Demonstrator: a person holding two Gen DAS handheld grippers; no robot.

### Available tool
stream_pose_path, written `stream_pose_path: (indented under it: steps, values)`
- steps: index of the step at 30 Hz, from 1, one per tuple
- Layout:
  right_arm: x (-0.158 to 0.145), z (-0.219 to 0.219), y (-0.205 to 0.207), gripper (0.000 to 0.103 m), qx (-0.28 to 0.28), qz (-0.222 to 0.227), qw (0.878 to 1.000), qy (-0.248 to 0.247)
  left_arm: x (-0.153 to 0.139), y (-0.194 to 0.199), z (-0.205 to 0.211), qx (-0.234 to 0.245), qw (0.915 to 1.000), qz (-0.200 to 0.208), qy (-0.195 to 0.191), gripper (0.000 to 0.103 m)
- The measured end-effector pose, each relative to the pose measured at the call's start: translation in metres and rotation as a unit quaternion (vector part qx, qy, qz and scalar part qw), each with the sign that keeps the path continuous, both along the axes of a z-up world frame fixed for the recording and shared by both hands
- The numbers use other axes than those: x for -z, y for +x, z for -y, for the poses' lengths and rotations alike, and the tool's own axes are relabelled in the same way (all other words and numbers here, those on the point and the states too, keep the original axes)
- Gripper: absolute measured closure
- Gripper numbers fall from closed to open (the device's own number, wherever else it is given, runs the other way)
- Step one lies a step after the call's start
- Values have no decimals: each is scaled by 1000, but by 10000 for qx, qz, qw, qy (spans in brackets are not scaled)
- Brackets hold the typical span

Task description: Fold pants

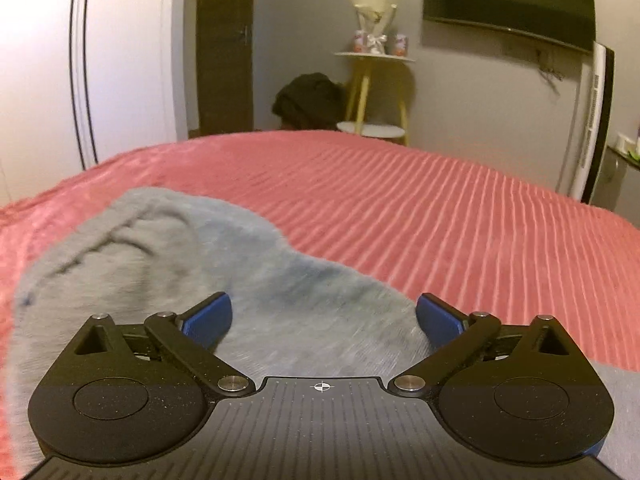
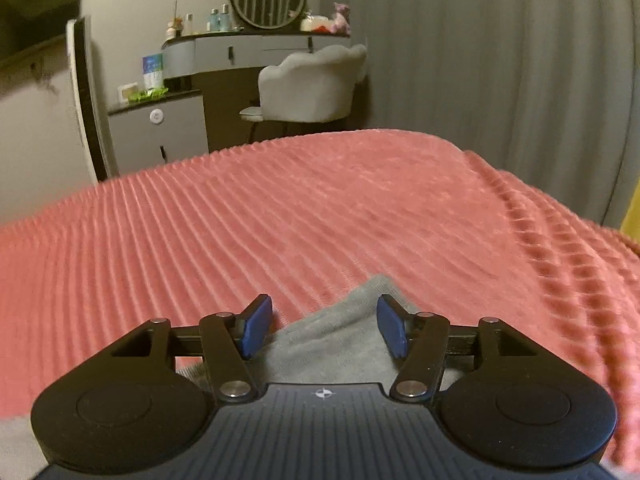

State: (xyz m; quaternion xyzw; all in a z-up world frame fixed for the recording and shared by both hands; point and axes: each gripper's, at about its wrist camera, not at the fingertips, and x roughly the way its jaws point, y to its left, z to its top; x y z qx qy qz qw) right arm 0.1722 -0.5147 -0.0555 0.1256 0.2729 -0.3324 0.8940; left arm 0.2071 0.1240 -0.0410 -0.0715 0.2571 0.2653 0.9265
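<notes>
Grey pants (image 1: 168, 248) lie rumpled on a pink ribbed bedspread (image 1: 420, 208). In the left wrist view they fill the left and middle foreground. My left gripper (image 1: 323, 312) is wide open just above the cloth, and its blue pads (image 1: 210, 318) hold nothing. In the right wrist view an end of the grey pants (image 2: 340, 332) lies between and under the fingers. My right gripper (image 2: 325, 326) is open above that end, with nothing pinched between its blue pads (image 2: 256, 326).
The bedspread (image 2: 280, 220) stretches far ahead of both grippers. Beyond the bed are a yellow side table (image 1: 374, 92), a dark bundle (image 1: 308, 100) on the floor, a wall TV (image 1: 508, 0), a vanity desk (image 2: 248, 52) and a white chair (image 2: 312, 84).
</notes>
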Motion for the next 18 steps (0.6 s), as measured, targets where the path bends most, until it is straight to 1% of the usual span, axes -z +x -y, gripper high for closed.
stream_pose_path:
  steps: [1, 2, 4, 5, 6, 7, 9, 10, 11, 12, 13, 14, 15, 16, 17, 18]
  values:
    - [-11, 4, -13, 45, 109, 106, 9998, 152, -4, -4, 5, 36, 9999, -113, 63, 0]
    - [-22, 10, -34, 45, 193, 296, 9984, 439, -7, -8, 11, 114, 9998, -173, 20, 0]
    - [-38, 20, -85, 45, 237, 785, 9908, 1073, -14, -15, 27, 455, 9982, -251, -283, 0]
    - [-43, 24, -116, 45, 333, 964, 9850, 1394, -18, -22, 39, 767, 9955, -231, -506, 0]
    - [-44, 27, -143, 45, 472, 1074, 9799, 1614, -21, -29, 51, 1088, 9915, -223, -684, 0]
    - [-42, 30, -175, 45, 686, 1183, 9722, 1899, -24, -36, 68, 1456, 9855, -248, -837, 0]
    - [-32, 33, -223, 46, 923, 1305, 9580, 2380, -26, -52, 107, 2198, 9688, -391, -1073, 0]
    - [-25, 33, -244, 51, 1023, 1330, 9516, 2573, -24, -62, 129, 2625, 9566, -517, -1156, 0]
    - [-18, 32, -260, 51, 1125, 1303, 9477, 2689, -21, -68, 144, 2942, 9461, -659, -1185, 0]
    - [-11, 32, -271, 51, 1194, 1278, 9454, 2748, -18, -76, 162, 3261, 9349, -830, -1129, 0]
    - [-4, 33, -278, 54, 1211, 1304, 9421, 2841, -15, -83, 175, 3403, 9310, -889, -972, 0]
    - [5, 37, -282, 56, 1149, 1407, 9348, 3052, -13, -90, 186, 3477, 9302, -926, -724, 0]
    - [12, 40, -283, 61, 1088, 1497, 9268, 3268, -12, -95, 194, 3561, 9280, -974, -505, 0]
    - [18, 43, -281, 62, 1055, 1532, 9206, 3433, -13, -99, 197, 3642, 9252, -994, -384, 0]
    - [20, 48, -275, 64, 976, 1558, 9188, 3492, -14, -103, 198, 3663, 9250, -972, -272, 0]
    - [20, 50, -271, 72, 890, 1620, 9207, 3437, -15, -106, 196, 3629, 9269, -933, -209, 0]
